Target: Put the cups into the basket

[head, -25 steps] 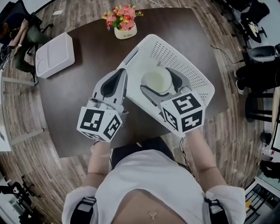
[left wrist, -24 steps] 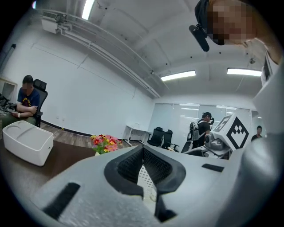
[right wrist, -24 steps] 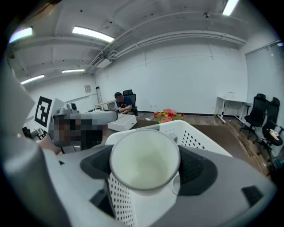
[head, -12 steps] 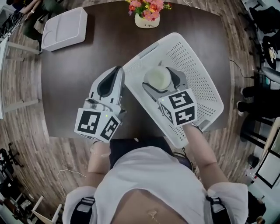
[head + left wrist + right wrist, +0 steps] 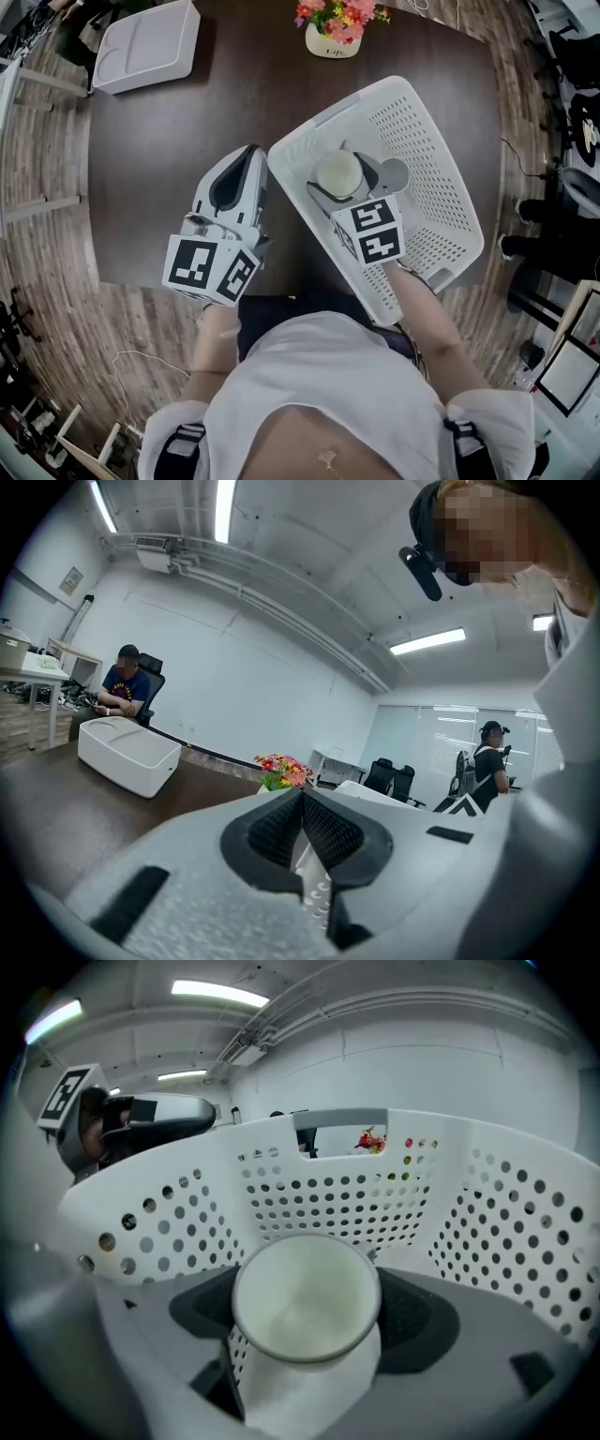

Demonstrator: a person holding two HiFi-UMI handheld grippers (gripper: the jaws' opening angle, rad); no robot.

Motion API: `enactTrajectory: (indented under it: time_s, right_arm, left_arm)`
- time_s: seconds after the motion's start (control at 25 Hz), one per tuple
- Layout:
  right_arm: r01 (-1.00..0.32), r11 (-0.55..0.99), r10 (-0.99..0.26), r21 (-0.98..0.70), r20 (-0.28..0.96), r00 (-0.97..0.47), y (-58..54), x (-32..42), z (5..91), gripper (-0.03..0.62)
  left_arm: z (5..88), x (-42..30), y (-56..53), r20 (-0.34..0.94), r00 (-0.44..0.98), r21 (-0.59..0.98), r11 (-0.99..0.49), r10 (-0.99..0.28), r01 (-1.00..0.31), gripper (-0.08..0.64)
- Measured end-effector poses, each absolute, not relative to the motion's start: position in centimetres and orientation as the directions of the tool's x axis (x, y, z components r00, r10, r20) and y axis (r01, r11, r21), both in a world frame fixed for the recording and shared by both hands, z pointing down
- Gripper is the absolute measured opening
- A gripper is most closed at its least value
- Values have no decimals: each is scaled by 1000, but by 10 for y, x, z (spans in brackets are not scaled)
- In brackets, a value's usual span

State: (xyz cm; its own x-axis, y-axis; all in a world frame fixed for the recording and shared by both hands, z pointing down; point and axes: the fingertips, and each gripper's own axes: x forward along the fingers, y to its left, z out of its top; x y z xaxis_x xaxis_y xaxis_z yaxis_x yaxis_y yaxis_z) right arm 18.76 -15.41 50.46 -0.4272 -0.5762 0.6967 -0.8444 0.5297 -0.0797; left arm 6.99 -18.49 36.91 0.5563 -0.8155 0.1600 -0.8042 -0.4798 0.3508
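White cup [image 5: 305,1297] clamped in right hand-held gripper [image 5: 345,178], inside basket [image 5: 441,178]; left hand-held gripper [image 5: 302,799] closed.

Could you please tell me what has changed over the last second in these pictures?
The right gripper, jaws still shut on the cup, has moved down, carrying the cup deeper into the basket. Nothing was let go. The left gripper stayed beside the basket over the table, jaws together and empty.

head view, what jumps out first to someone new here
A white cup gripped in the right claw, down inside the white basket on the dark table. Beside the basket, the left claw is shut and empty, and a pot of pink flowers sits at the far edge.
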Motion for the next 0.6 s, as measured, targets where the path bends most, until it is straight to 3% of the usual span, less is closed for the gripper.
enactTrajectory:
  time_s: [0.6]
  right_arm:
    - [-830, 553, -549, -68, 720, -424, -146, 181, 537, 434]
  left_arm:
    - [365, 78, -193, 130, 608, 392, -522, -783, -757, 9]
